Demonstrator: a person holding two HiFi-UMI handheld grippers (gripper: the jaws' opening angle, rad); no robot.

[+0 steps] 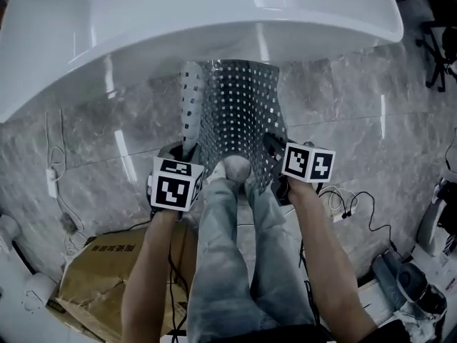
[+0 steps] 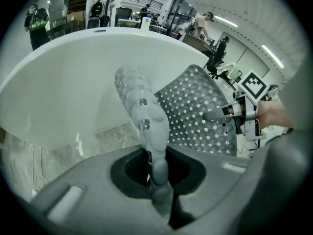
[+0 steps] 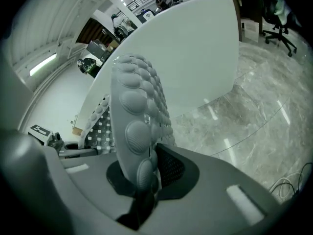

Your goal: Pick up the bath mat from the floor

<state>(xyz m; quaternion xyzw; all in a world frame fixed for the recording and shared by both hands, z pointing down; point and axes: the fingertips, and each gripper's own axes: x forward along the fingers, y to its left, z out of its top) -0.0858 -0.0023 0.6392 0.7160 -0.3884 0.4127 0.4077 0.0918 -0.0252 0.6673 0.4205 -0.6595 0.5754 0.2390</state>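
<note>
Head view: the left gripper [image 1: 187, 148] and right gripper [image 1: 273, 147] each pinch a near corner of the bath mat [image 1: 239, 106]; its long axis runs ahead of them, toward the bathtub [image 1: 214, 27].

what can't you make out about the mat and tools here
- Head view: the bath mat's near edge, hidden behind the person's leg.
- Head view: whether the mat's far end is off the floor; the bathtub rim hides it.
- Right gripper view: the right tool's pads, covered by the mat.
</note>
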